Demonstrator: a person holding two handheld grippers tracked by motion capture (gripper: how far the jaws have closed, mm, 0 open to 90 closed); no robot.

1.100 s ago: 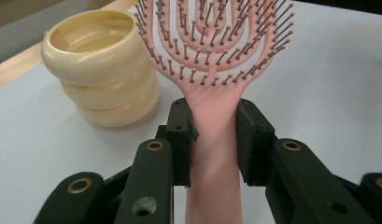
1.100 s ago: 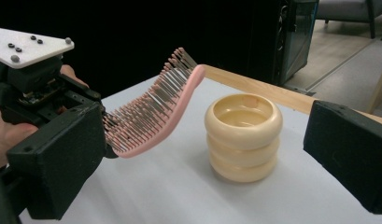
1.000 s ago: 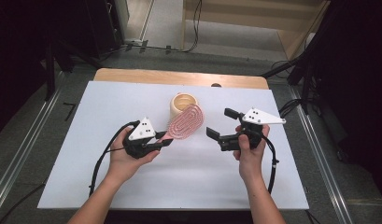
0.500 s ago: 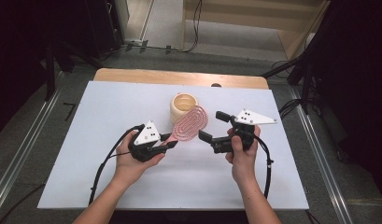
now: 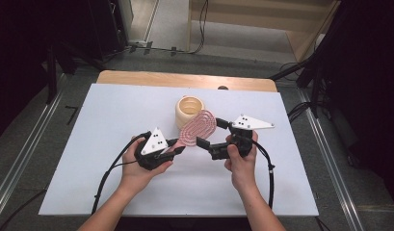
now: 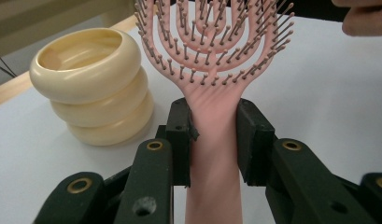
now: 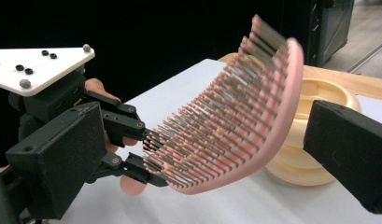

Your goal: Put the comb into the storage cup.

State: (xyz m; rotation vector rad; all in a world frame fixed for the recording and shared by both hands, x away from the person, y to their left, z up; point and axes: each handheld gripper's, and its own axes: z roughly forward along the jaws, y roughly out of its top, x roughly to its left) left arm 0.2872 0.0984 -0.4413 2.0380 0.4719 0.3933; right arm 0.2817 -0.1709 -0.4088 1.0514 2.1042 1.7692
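1. Right now the left gripper [image 5: 177, 147] clamps the neck of the pink plastic hairbrush with vented loops and metal-looking bristles [image 5: 198, 127], its two black jaws pressed on either side of the handle just below the paddle, as the left gripper view shows [image 6: 212, 116]. The brush is held off the white table [image 5: 112, 110], paddle raised and tilted, close beside the cream, ribbed, stacked-ring cup [image 5: 190, 109].

2. The right gripper [image 5: 211, 132] has its jaws spread wide, one on each side of the paddle; in the right gripper view the brush head [image 7: 235, 121] sits between the two pads without either touching it.

3. The step in hand looks like a handover or a second grip on the brush head. To do it well, keep the left hand steady so the paddle does not swing.

4. Bring the right jaws in squarely, so one pad meets the smooth back and the other the bristle tips, not the thin rim, which would likely slip.

5. Close gently: the bristles will probably give, so a hard squeeze could bend them or twist the paddle.

6. Release the left grip only once the right pads plainly bear on the brush.

7. Mind the cup just behind the paddle; a sideways nudge could knock it.
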